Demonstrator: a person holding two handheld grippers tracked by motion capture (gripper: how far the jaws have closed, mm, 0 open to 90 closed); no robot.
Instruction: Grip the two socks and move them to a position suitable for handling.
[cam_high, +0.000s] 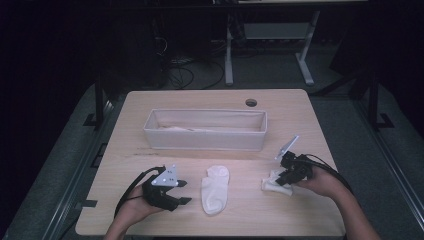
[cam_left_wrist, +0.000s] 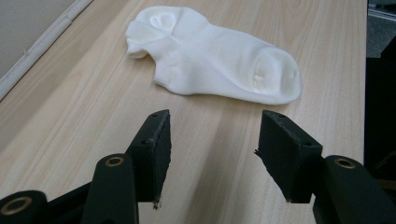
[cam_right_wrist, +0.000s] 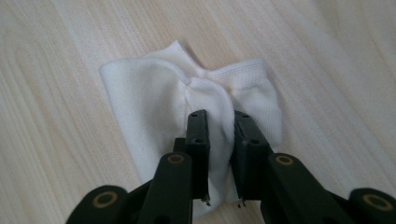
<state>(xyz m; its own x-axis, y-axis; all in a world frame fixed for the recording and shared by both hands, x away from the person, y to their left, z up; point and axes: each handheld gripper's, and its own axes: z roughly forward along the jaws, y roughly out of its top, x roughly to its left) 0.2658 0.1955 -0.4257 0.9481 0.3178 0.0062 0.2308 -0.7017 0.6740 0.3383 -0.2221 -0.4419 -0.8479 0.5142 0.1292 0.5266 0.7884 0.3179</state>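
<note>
Left gripper (cam_high: 184, 192): nearest the high view's camera, at the table's near left; jaws apart with bare wood between them; nothing held
Flat sock (cam_left_wrist: 210, 56): lies stretched out on the table just ahead of the left gripper's jaws, apart from them; in the high view it sits at the near middle (cam_high: 215, 189), between the two grippers
Right gripper (cam_right_wrist: 219, 126): at the near right; jaws drawn close and clamped on a fold of the bunched sock; held by a hand (cam_high: 322, 182)
Bunched sock (cam_right_wrist: 154, 107): white, gathered into a pinch at the jaws, the rest resting on the table; well apart from the flat sock
Bin (cam_high: 205, 141): long, pale, open-topped, across the table's middle beyond both socks; something pale lies low inside, near its left end, too dim to tell what
Table (cam_high: 150, 160): light wood; round hole (cam_high: 251, 103) at the far edge
</note>
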